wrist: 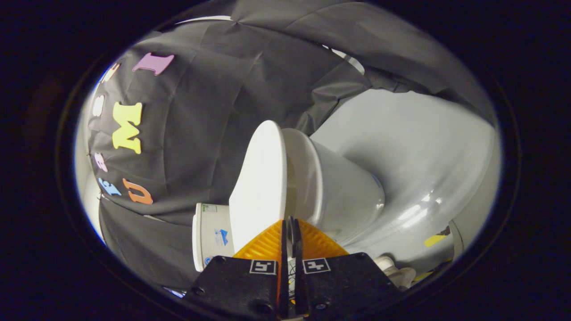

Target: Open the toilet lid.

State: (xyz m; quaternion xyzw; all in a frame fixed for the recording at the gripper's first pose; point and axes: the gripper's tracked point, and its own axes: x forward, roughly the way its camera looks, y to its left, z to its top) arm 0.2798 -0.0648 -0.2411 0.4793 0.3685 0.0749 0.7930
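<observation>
Gripper view: gripper [290,223] nearly closed, empty, just under lid [261,187] edge. Lid raised off bowl [339,191]. Best: push edge toward tank [212,236], gently.

text: none legible | cistern [209,236] stickers: too small | jaws: closed together

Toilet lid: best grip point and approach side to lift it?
Judging by the view: grip the toilet lid at its thin front edge, opposite the tank, coming from the front. It's a flat slab with a gap to the bowl. The gripper looks shut, fingertips at that edge; whether they pinch it is unclear.
</observation>
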